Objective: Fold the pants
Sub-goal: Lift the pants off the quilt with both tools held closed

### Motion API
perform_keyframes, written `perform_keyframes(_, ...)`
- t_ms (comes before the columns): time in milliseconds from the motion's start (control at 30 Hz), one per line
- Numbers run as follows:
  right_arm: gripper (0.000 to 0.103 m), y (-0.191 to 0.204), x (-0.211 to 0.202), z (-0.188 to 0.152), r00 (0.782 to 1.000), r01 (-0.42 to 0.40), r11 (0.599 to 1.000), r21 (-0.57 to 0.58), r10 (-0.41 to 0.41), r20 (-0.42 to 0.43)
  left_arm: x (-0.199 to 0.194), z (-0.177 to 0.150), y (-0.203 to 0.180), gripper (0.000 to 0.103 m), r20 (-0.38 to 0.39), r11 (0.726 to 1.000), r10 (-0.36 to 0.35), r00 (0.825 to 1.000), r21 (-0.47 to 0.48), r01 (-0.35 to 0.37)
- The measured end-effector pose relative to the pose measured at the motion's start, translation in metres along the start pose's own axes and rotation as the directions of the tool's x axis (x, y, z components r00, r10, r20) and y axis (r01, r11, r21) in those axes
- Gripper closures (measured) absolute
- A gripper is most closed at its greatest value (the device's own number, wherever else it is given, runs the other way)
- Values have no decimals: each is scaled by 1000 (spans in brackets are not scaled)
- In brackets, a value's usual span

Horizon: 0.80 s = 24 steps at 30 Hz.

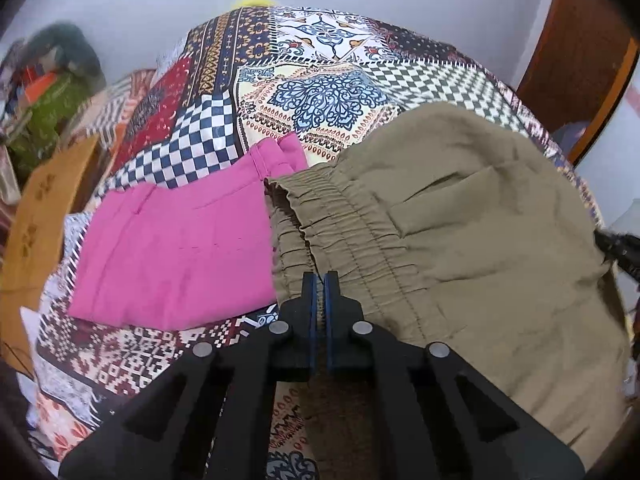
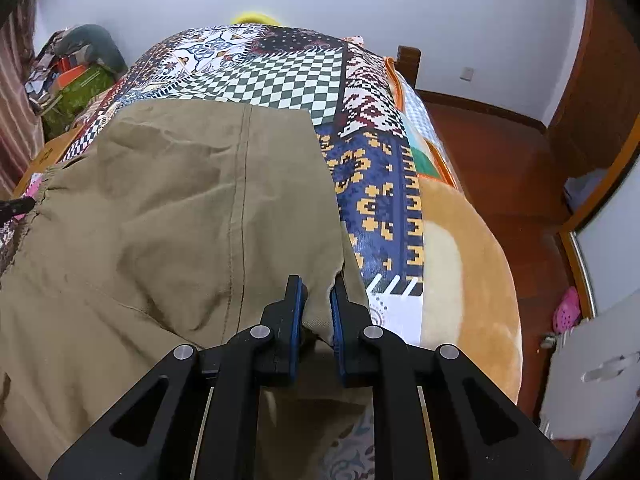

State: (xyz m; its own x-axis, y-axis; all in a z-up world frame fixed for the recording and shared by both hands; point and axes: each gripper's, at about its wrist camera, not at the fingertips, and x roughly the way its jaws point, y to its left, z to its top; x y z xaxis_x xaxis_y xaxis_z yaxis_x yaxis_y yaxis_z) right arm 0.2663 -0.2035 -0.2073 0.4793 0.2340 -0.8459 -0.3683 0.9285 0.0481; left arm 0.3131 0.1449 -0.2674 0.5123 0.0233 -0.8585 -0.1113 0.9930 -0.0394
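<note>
Now left gripper point(image 1: 320, 280) clenched on the elastic waistband of the khaki pants point(image 1: 460, 232), right gripper point(image 2: 318, 292) nearly closed, pinching their bunched hem.

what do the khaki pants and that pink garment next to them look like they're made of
Khaki pants: seemingly a matte woven cotton or cotton blend; soft creases, visible topstitching, gathered elastic waistband. Pink garment: also a matte woven cloth, likely cotton-like, smoother and flatter, with stitched seams. Exact fibre can't be told.
</note>
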Motion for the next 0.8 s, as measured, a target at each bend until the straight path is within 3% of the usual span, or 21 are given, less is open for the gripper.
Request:
perform_keyframes(100, 88, 1, -8, 6, 1000, -4, 1000, -4, 4, 2, -7, 1, 4, 100, 4, 999, -37, 999, -18, 37)
perform_keyframes(200, 86, 1, -16, 14, 1000, -7, 1000, -6, 7, 19, -13, 5, 7, 91, 3, 998, -56, 998, -33, 56)
perform_keyframes(267, 69, -1, -22, 21, 999, -16, 1000, 1, 16, 44, -14, 11, 9, 77, 12, 998, -51, 999, -44, 51)
perform_keyframes(333, 60, 1, -25, 30, 997, -12, 1000, 1, 12, 75, -15, 18, 10, 69, 21, 998, -44, 999, -51, 45)
perform_keyframes(400, 59, 3, -24, 41, 996, -10, 1000, -9, 10, 88, -14, 27, 11, 64, 29, 998, -35, 999, -53, 37)
perform_keyframes(567, 58, 7, -11, 71, 995, -23, 999, -26, 25, 96, -2, 51, 14, 35, 40, 998, -9, 999, -56, 11)
perform_keyframes(667, 52, 7, 2, 88, 995, -39, 999, -23, 41, 92, 12, 60, 17, 35, 16, 998, -6, 1000, -62, 7)
perform_keyframes(800, 52, 5, 21, 104, 996, -55, 998, -12, 55, 70, 38, 68, 25, 34, -44, 996, -23, 999, -85, 19)
